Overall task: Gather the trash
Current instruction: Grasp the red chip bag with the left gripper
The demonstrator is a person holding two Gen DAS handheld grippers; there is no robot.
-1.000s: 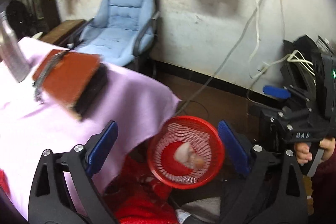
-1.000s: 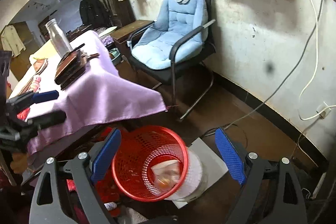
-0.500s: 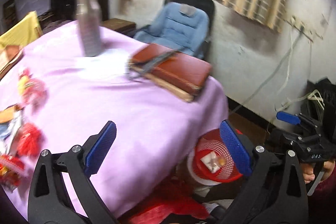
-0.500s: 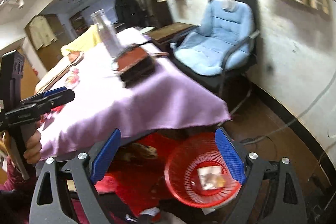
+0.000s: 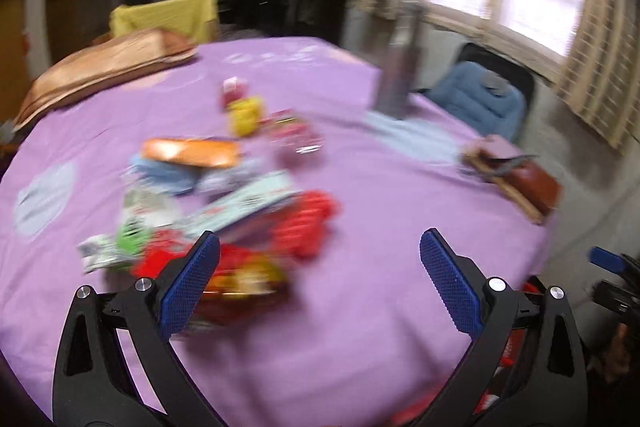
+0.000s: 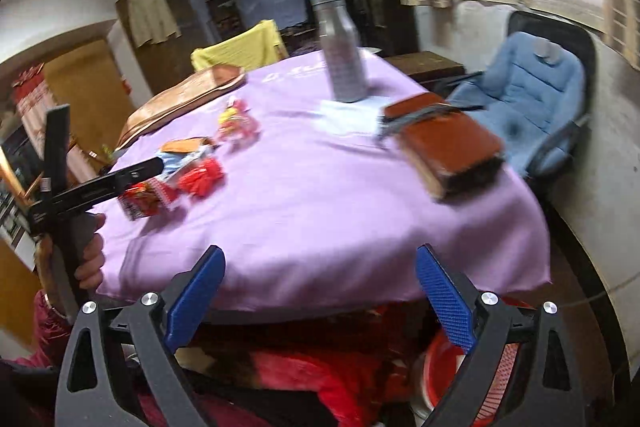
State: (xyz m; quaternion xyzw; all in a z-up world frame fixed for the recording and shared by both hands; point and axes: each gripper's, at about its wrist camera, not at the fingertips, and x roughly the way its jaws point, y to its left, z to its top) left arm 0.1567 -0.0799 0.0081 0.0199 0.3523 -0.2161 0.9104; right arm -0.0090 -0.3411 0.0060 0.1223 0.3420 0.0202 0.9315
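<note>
Jaws of the left gripper (image 5: 319, 281) stand wide and empty over the bench (image 5: 360, 327); the right gripper (image 6: 320, 295) is opening, empty, near scattered wrappers (image 5: 224, 211).

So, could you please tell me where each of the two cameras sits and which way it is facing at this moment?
Left wrist: on the left gripper, looking down over the purple table at the blurred pile of wrappers; right gripper at the right edge.
Right wrist: on the right gripper, jaws opening with nothing between them, facing the table edge; the left gripper and a hand show.
Shared: table, wrappers, metal bottle, brown book, blue chair.
</note>
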